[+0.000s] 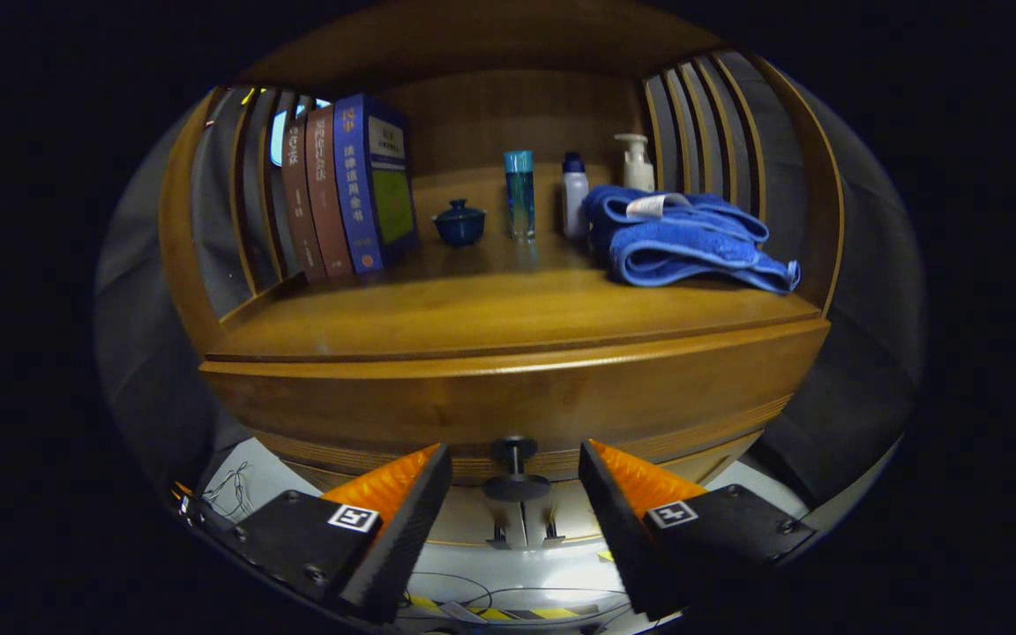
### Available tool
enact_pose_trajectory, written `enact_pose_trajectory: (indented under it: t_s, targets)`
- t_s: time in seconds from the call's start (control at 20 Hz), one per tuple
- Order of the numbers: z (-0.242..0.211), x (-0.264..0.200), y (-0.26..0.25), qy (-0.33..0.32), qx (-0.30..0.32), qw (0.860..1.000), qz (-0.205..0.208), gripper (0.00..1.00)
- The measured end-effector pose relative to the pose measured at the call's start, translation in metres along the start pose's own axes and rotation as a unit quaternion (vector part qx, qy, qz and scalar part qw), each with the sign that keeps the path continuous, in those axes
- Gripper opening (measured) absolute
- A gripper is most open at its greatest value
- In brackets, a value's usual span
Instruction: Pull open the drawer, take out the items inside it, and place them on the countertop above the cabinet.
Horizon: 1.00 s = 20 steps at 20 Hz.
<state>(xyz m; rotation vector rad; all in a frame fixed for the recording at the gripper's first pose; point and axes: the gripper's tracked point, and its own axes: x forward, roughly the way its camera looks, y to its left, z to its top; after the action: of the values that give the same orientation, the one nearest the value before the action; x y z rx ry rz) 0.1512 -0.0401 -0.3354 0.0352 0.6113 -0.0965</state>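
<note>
Gripper held low before a wooden cabinet, jaws spread wide, pressing on nothing. Between them, a dark round knob on a short stem, standing out from the drawer, apart from both fingers. Drawer front closed, flush under the table edge, contents hidden. On the table above: three upright books leaning at the left against slatted side rails, a small dark blue lidded cup just right of them, then a tall clear blue-capped bottle, then a white bottle with a dark cap. Behind, toward the right slats, a pale pump dispenser. Folded blue towel lying at the right, touching or nearly touching the white bottle, a white tag on top. Below the cabinet, pale floor with loose wires and striped tape.
</note>
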Motion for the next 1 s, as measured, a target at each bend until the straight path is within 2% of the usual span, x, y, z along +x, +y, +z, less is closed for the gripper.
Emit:
enact_pose_trajectory:
  t_s: [0.1,0.2,0.25,0.45,0.5,0.55,0.75,1.0]
  targets:
    - [-0.005,0.006,-0.005,0.009,-0.001,1.000,-0.009,0.72]
    - [-0.007,0.009,0.003,0.012,0.006,1.000,0.004,0.69]
    - [-0.005,0.006,0.003,0.013,0.002,1.000,0.001,0.61]
    - [-0.008,0.009,0.002,0.017,-0.015,1.000,0.003,0.45]
    - [-0.008,0.008,0.002,0.017,-0.014,1.000,0.005,0.45]
    - [-0.007,0.008,0.002,0.018,-0.020,1.000,0.005,0.35]
    - [-0.012,0.002,0.001,0.030,-0.020,0.999,0.008,0.35]
    - [-0.027,-0.027,-0.002,0.045,-0.027,0.999,0.009,0.35]
